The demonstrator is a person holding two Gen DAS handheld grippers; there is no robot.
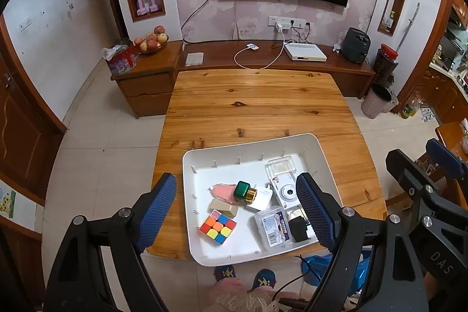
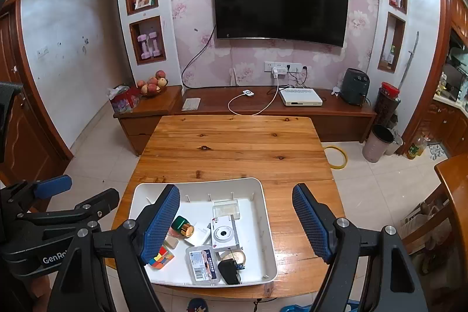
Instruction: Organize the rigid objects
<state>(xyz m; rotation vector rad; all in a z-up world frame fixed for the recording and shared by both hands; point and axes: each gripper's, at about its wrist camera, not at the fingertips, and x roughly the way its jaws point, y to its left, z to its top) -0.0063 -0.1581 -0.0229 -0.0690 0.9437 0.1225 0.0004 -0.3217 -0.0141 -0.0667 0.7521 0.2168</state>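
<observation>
A white tray (image 1: 321, 154) sits at the near edge of the wooden table (image 1: 254, 98); it also shows in the right wrist view (image 2: 263, 195). In it lie a colourful puzzle cube (image 1: 218, 227), a green bottle with a gold cap (image 1: 245, 191), a white toy camera (image 1: 286, 191), a clear labelled case (image 1: 272, 225), a black adapter (image 1: 298, 228), a clear box (image 1: 281, 165), a pink item (image 1: 223, 192) and a beige block (image 1: 223, 207). My left gripper (image 1: 239, 212) is open and empty above the tray. My right gripper (image 2: 237, 224) is open and empty above it too.
A TV cabinet (image 2: 263, 107) with a white set-top box (image 2: 300, 97), cable and fruit bowl (image 2: 152, 85) stands behind the table. A bin (image 2: 377, 142) and a yellow ring (image 2: 336, 156) are on the floor at right. Another wooden table edge (image 2: 456, 195) is far right.
</observation>
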